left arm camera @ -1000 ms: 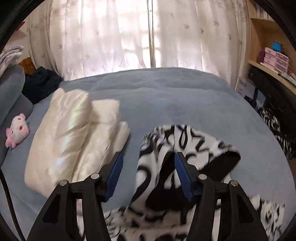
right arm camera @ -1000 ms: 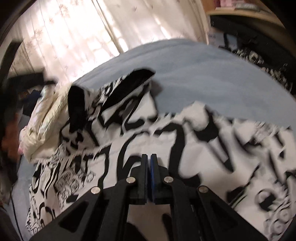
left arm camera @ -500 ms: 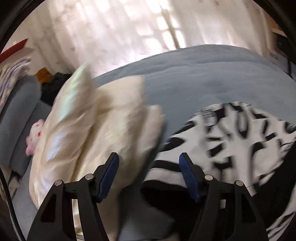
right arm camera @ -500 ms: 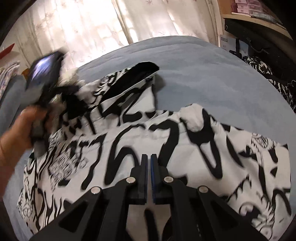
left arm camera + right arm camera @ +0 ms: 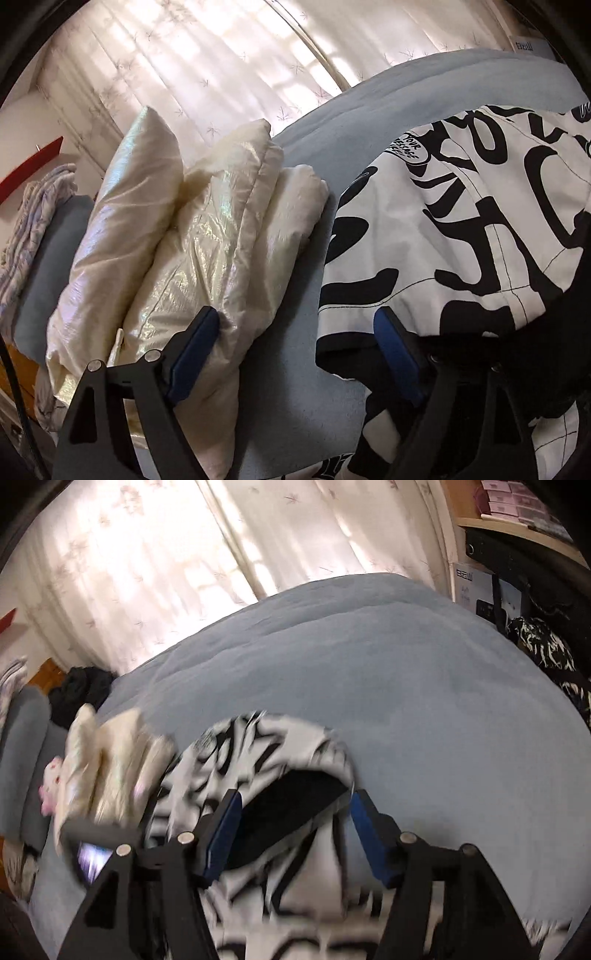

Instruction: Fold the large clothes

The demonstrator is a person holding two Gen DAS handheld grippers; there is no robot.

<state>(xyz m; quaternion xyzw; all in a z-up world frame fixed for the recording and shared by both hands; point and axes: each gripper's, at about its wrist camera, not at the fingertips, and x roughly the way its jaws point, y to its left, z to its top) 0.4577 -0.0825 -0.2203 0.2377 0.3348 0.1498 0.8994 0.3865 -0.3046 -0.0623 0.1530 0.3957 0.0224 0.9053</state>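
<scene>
A white jacket with bold black print [image 5: 461,236] lies on the blue-grey bed [image 5: 288,387]; its black-lined hood shows in the right wrist view [image 5: 288,797]. My left gripper [image 5: 295,354] is open and empty, low over the bed, with the jacket's hem at its right finger [image 5: 395,350] and the cream jacket at its left finger. My right gripper [image 5: 293,834] is open, its jaws on either side of the hood's black lining. The right wrist view is blurred.
A folded shiny cream puffer jacket [image 5: 177,258] lies left of the printed jacket, also in the right wrist view [image 5: 107,760]. A pink plush toy [image 5: 51,782] and grey sofa [image 5: 22,760] sit at the left. Curtains [image 5: 221,62] hang behind; shelves [image 5: 517,528] stand at right.
My right gripper has opened, let go of the jacket and moved up to the hood. My left gripper has swung left and closer to the cream jacket, staying open.
</scene>
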